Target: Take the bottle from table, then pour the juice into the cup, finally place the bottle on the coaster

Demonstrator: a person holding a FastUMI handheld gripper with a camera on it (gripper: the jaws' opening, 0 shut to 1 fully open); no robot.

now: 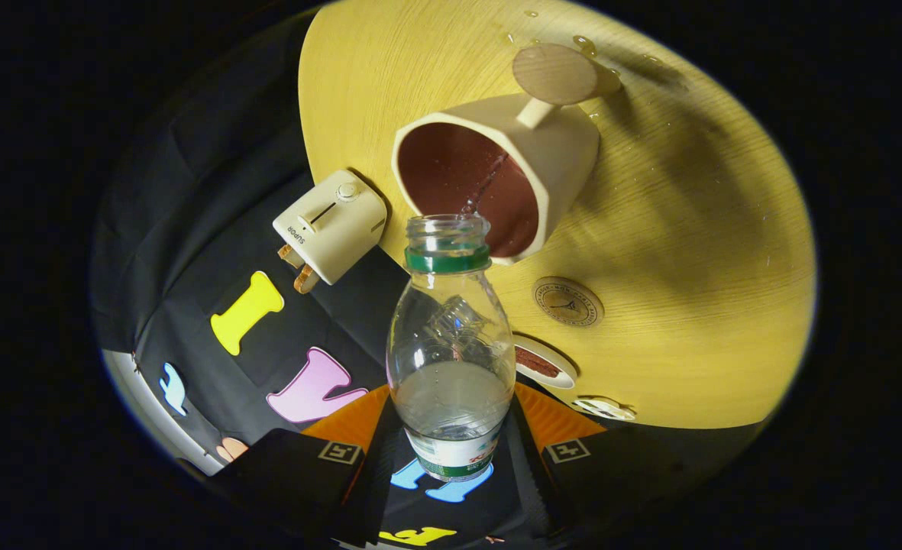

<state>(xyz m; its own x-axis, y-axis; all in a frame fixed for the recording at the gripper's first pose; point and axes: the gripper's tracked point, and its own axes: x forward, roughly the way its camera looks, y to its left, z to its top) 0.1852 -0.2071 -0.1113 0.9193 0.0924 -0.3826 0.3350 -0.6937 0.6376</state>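
Gripper view, from the jaws outward: the gripper (451, 458) has closed on the lower body of a clear plastic bottle (451, 359), one finger pressing each side at the label band, so the bottle is held between the jaws and tipped forward with its open neck pointing away. A green ring sits under the mouth, and the cap is off. Clear liquid still pools in the lower part of the bottle.

Just beyond the mouth, a thin stream (485, 187) runs into the cream cup (496, 179), whose inside is dark red-brown. So the pouring step is in hand, by my reading. Droplets lie on the yellow wooden worktop (687, 252) past the cup, near a round wooden disc (555, 74) that I take for the coaster.

Next, I judge, the bottle must be tilted back upright once enough is poured, then carried past the cup and set down squarely on that disc; the wet surface there may let it slide.

Writing: the bottle label is too warped to read. A small cream appliance (331, 227) beside the cup, off to one side of the jaws, carries a word that looks like "SUPOR". A round badge (567, 301) on the worktop bears ringed lettering too small to make out.
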